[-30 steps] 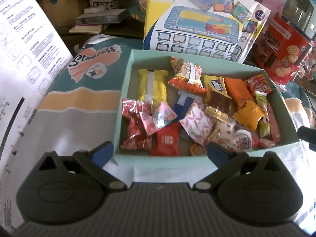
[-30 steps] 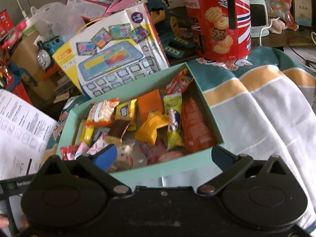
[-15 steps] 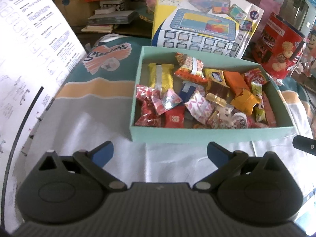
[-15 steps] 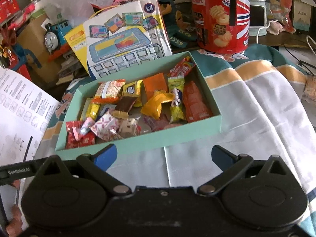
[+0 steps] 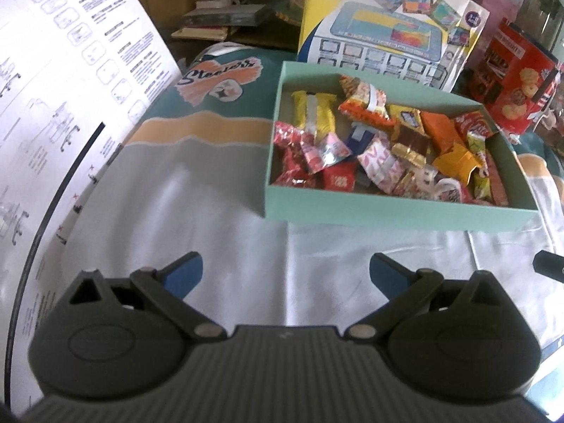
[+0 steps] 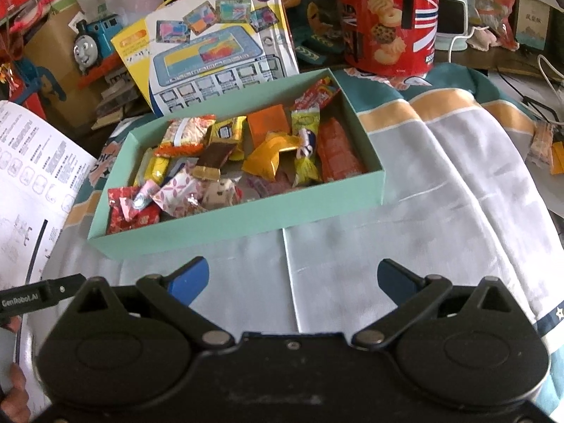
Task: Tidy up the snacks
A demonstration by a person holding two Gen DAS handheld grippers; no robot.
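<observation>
Covering worktop, striped cloth lay gray, tan and teal. Mint box sat on cloth at 1 o'clock from left claw, at 11 o'clock from right claw. Toy carton leaned just behind box at 12 o'clock; red biscuit tin stood at 1 o'clock. Printed sheet lay at 9 o'clock. Wrapped snacks filled box. Two loose snacks lay on cloth at 3 o'clock. Both claws hovered released, empty, apart from box.
</observation>
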